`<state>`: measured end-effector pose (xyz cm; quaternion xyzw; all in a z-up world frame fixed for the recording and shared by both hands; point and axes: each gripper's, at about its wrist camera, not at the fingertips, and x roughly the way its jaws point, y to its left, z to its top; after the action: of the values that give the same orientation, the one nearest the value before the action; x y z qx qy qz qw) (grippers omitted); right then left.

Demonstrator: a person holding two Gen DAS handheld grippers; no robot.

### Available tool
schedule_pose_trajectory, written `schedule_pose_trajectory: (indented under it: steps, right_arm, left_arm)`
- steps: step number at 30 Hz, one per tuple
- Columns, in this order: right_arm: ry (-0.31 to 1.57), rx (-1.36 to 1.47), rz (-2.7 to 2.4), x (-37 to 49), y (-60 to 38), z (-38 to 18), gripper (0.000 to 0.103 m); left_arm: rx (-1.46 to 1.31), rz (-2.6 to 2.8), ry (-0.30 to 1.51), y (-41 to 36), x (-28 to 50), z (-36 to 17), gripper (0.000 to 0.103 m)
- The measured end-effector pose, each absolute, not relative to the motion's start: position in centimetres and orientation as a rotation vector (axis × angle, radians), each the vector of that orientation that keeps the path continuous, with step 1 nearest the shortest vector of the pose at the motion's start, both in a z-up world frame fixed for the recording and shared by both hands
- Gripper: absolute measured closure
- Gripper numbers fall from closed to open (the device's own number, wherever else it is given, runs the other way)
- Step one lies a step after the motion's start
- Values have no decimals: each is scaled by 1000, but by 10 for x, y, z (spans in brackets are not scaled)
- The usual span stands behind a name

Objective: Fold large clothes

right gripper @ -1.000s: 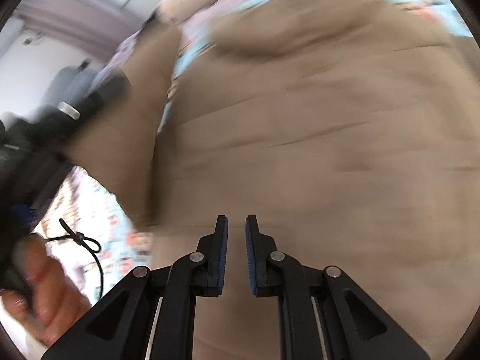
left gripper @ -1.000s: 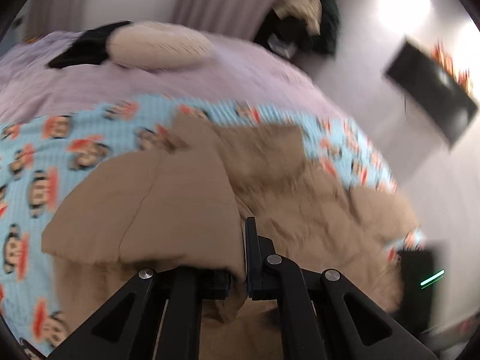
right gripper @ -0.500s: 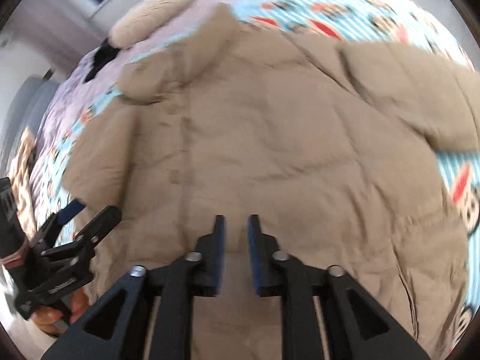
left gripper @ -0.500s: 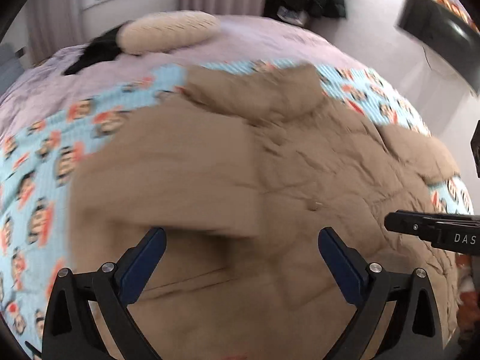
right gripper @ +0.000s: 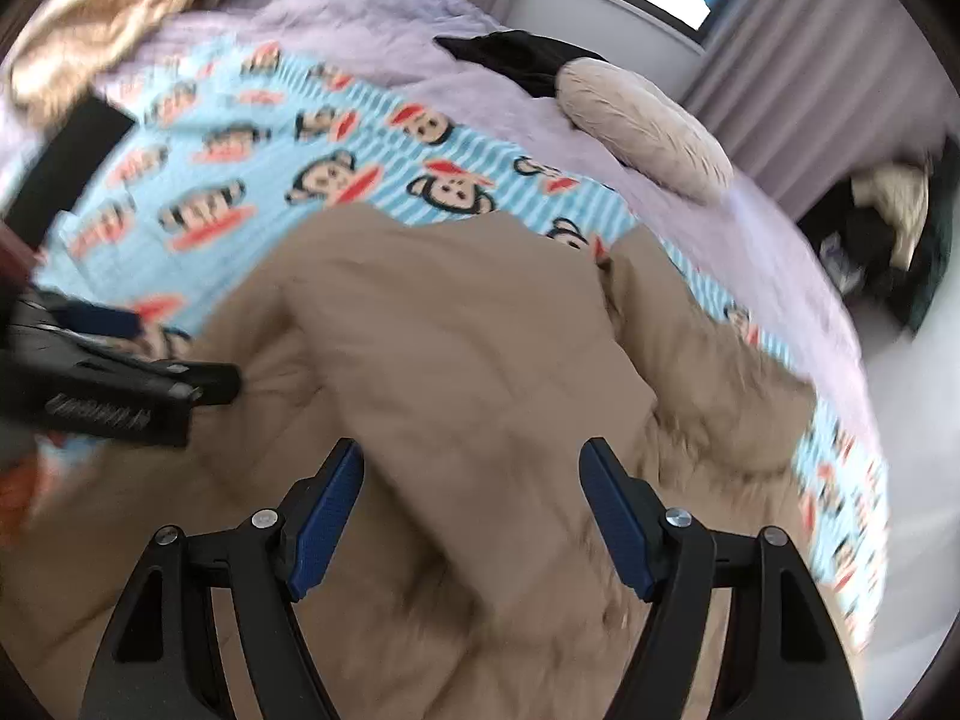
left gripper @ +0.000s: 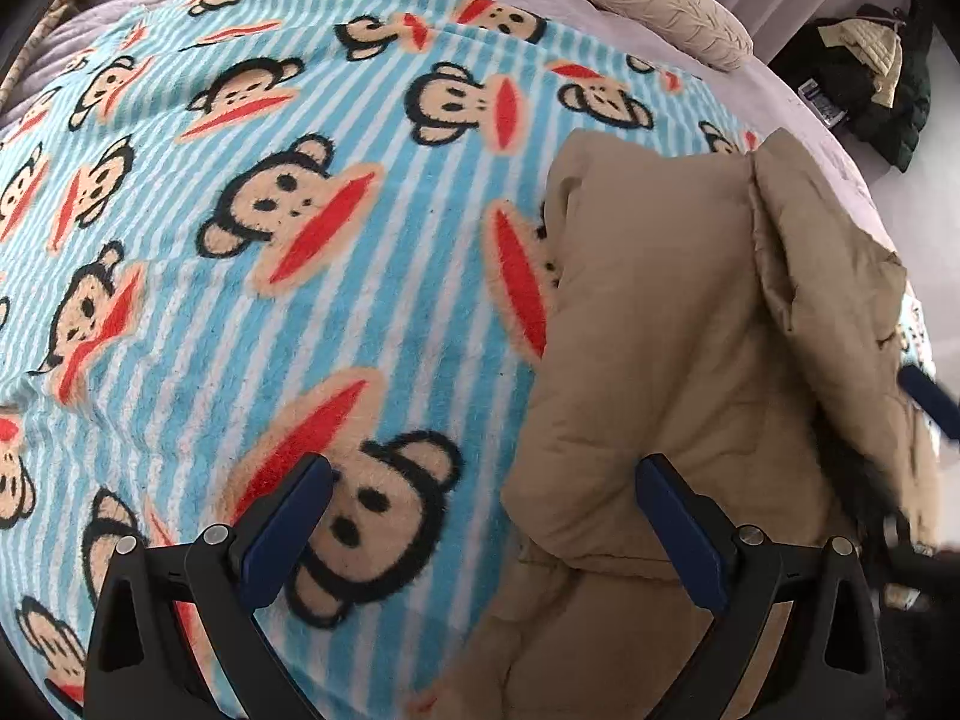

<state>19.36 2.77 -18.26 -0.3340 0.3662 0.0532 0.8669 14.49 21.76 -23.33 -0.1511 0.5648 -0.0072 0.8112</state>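
A tan padded jacket (left gripper: 690,330) lies on a blue striped monkey-print blanket (left gripper: 300,240), one sleeve folded across its body. My left gripper (left gripper: 480,516) hangs wide open over the jacket's left edge. One of its fingers is above the blanket, the other above the jacket, and nothing is between them. In the right wrist view my right gripper (right gripper: 471,510) hovers over the middle of the jacket (right gripper: 468,348). Its jaws are opening and hold nothing. The left gripper (right gripper: 120,384) shows blurred at that view's left side.
The blanket (right gripper: 228,180) covers a lilac bed (right gripper: 372,24). A cream pillow (right gripper: 642,126) and a black garment (right gripper: 516,60) lie near the head of the bed. A fluffy tan item (right gripper: 120,6) lies at the far left. Dark clothes (left gripper: 864,84) are piled beside the bed.
My left gripper let go of the sleeve, opened wide and swung left to the jacket's edge. The sleeve now lies across the body. My right gripper went from shut to open and rolled.
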Motion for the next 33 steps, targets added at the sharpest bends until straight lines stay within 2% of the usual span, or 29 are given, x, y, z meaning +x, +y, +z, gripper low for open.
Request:
schedule_pose_trajectory:
  steps: [2, 4, 7, 10, 11, 12, 14, 15, 16, 18, 20, 22, 27, 29, 30, 31, 33]
  right_arm:
    - [722, -693, 23, 200, 20, -180, 27]
    - [676, -536, -108, 207, -15, -159, 27]
    - [705, -149, -206, 205, -95, -133, 26]
    - [765, 207, -171, 201, -168, -135, 26]
    - [790, 297, -150, 201, -186, -140, 28]
    - [821, 395, -131, 203, -204, -148, 36]
    - [871, 576, -87, 210, -229, -164, 92]
    - [880, 641, -87, 211, -238, -170, 94]
    - [878, 677, -89, 212, -243, -175, 94]
    - [878, 725, -81, 210, -252, -181, 95]
    - [882, 682, -97, 203, -251, -182, 95]
    - [890, 639, -111, 194, -249, -185, 95]
    - [901, 536, -106, 203, -237, -200, 95]
    - [887, 431, -106, 214, -231, -193, 95]
    - [886, 399, -105, 218, -229, -191, 95]
    - [887, 391, -102, 218, -229, -189, 93]
    - [915, 435, -81, 220, -236, -187, 88]
  left_arm:
    - [-295, -14, 1197, 213, 144, -234, 1]
    - [-274, -24, 1195, 208, 142, -232, 1]
    - [-311, -72, 1191, 218, 150, -226, 2]
    - [-435, -133, 1151, 231, 172, -213, 2]
    - [-465, -142, 1154, 233, 181, -213, 2]
    - [-512, -165, 1168, 235, 195, -216, 2]
    - [-580, -196, 1189, 231, 217, -225, 28]
    - [-600, -222, 1208, 227, 225, -228, 59]
    - [-600, -238, 1205, 222, 228, -223, 78]
    - [-486, -225, 1151, 203, 224, -204, 83]
    - [-296, -219, 1097, 178, 217, -189, 84]
    - [-163, -180, 1112, 163, 221, -196, 84]
    - [-44, -103, 1120, 157, 221, -214, 82]
    - [-46, -47, 1106, 159, 218, -206, 68]
    - [-43, -13, 1095, 164, 214, -201, 51]
    - [-37, 32, 1071, 170, 209, -192, 45]
    - [-52, 42, 1037, 182, 199, -176, 45]
